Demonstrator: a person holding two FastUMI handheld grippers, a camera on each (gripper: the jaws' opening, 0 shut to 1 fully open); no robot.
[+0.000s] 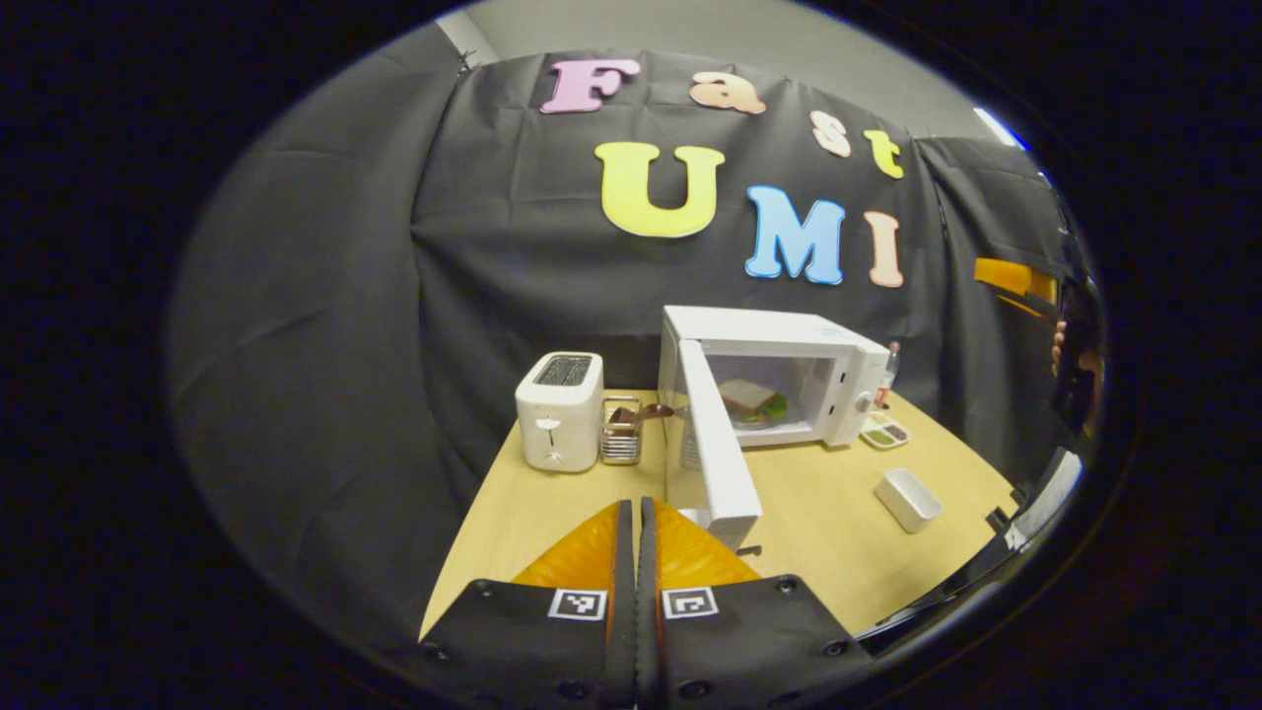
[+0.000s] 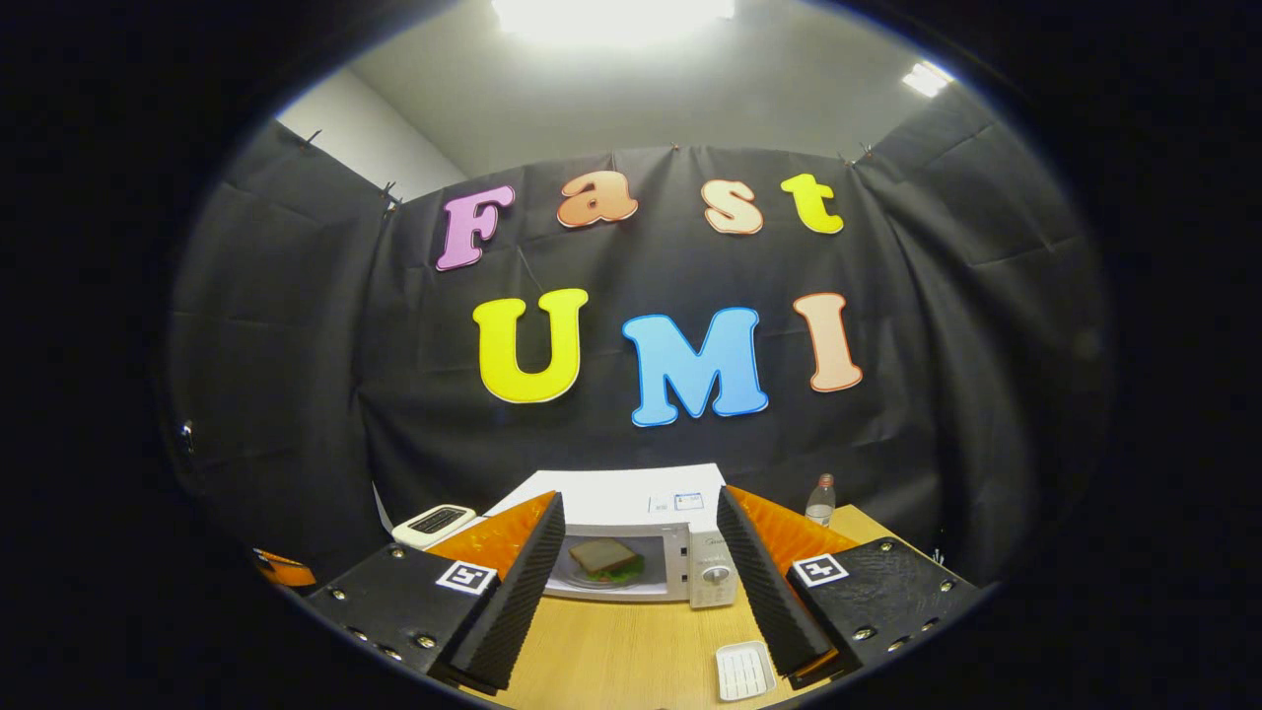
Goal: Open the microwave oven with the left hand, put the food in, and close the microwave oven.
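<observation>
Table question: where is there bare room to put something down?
Bare table lies before the microwave, between its open door and the white tray; also before the toaster. It is crowded between toaster and microwave, where the rack stands.

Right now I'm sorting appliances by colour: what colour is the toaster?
White, with a dark slot on top; the toaster shows best in the left gripper view.

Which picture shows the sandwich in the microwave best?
The right gripper view: the sandwich on its plate faces the camera inside the open white microwave. In the left gripper view the sandwich appears smaller, beside the door.
</observation>
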